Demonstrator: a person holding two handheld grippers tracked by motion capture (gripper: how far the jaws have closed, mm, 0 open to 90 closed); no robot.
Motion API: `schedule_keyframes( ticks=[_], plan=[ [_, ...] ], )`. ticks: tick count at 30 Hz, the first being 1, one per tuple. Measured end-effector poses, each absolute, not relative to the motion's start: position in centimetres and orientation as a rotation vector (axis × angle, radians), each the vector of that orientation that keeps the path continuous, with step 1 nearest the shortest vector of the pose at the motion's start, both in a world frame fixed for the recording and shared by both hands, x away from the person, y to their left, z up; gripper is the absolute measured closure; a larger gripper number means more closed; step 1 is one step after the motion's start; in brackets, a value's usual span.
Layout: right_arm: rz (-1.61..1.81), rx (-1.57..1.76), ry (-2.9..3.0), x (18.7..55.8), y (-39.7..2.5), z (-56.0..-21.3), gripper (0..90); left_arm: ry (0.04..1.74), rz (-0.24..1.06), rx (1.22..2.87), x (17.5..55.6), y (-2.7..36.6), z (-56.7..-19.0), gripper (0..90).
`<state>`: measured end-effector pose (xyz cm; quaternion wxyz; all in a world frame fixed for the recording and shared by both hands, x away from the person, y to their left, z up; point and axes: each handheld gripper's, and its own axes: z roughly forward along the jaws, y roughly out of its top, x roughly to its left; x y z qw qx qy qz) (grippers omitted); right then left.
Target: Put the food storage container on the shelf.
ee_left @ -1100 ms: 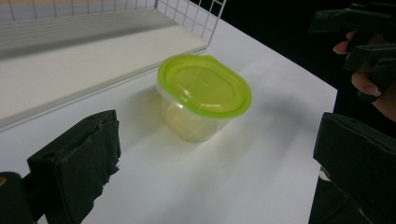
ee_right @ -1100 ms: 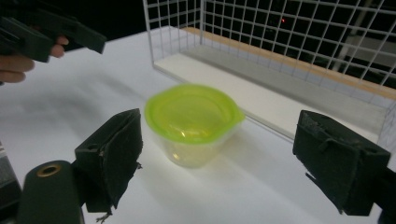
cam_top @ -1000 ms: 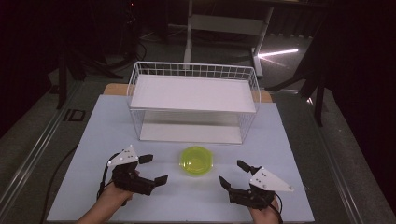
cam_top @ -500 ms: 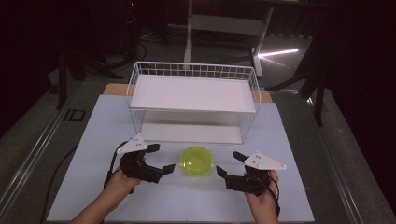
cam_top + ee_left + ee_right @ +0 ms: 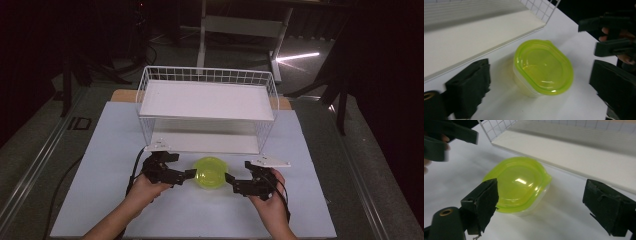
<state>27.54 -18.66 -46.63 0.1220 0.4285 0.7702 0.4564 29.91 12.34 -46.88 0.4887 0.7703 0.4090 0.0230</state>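
Observation:
A small clear container with a yellow-green lid (image 5: pixel 210 172) sits on the white table mat, just in front of the wire rack (image 5: pixel 207 107). My left gripper (image 5: pixel 189 174) is at its left side, open, with the container (image 5: pixel 542 67) lying between and beyond its jaws. My right gripper (image 5: pixel 230 181) is at the container's right side, also open; the container (image 5: pixel 517 184) lies between its two black jaws. Neither gripper touches the container as far as I can see. Each gripper view also shows the other gripper farther off.
The white wire rack has an upper shelf (image 5: pixel 207 100) and a lower board (image 5: pixel 210 141) close behind the container. The white mat (image 5: pixel 105 150) extends to the left and right of the hands. Dark floor and table legs lie beyond.
Both grippers have moved forward and inward, from near the front of the mat to either side of the container. The container has not moved.

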Motion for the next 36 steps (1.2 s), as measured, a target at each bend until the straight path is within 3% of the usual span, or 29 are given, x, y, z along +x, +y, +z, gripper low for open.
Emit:
schedule_keyframes(
  ticks=[1, 4, 9, 13, 23, 24, 26, 31, 36],
  plan=[
    [1.335, 1.303, 2.249, 28.1, -18.5, -47.1, 13.3, 1.016, 0.053, 1.872, 30.2, 12.2, -47.2, 12.0],
    [1.334, 1.331, 2.247, 28.4, -18.3, -47.3, 13.5, 1.061, 0.032, 1.874, 30.7, 12.1, -47.7, 13.6],
    [1.375, 1.462, 2.246, 29.6, -18.2, -48.1, 21.6, 1.128, -0.027, 1.868, 31.2, 11.8, -48.6, 16.7],
    [1.377, 1.569, 2.215, 30.5, -18.0, -48.7, 24.1, 1.194, -0.080, 1.864, 31.4, 11.5, -49.5, 27.1],
    [1.365, 1.719, 2.272, 30.7, -17.4, -49.4, 44.6, 1.208, -0.151, 1.823, 31.4, 11.5, -50.3, 53.9],
    [1.345, 1.747, 2.285, 30.6, -17.2, -49.4, 54.3, 1.211, -0.152, 1.826, 31.3, 11.5, -50.4, 57.5],
    [1.335, 1.748, 2.294, 30.5, -17.1, -49.4, 58.3, 1.203, -0.168, 1.828, 31.2, 11.6, -50.4, 62.2],
    [1.294, 1.754, 2.292, 30.1, -16.9, -49.4, 69.4, 1.201, -0.170, 1.835, 30.9, 11.4, -50.2, 68.3],
    [1.308, 1.792, 2.290, 29.9, -17.0, -49.4, 70.7, 1.223, -0.158, 1.844, 30.7, 11.1, -50.0, 69.6]
  ],
)
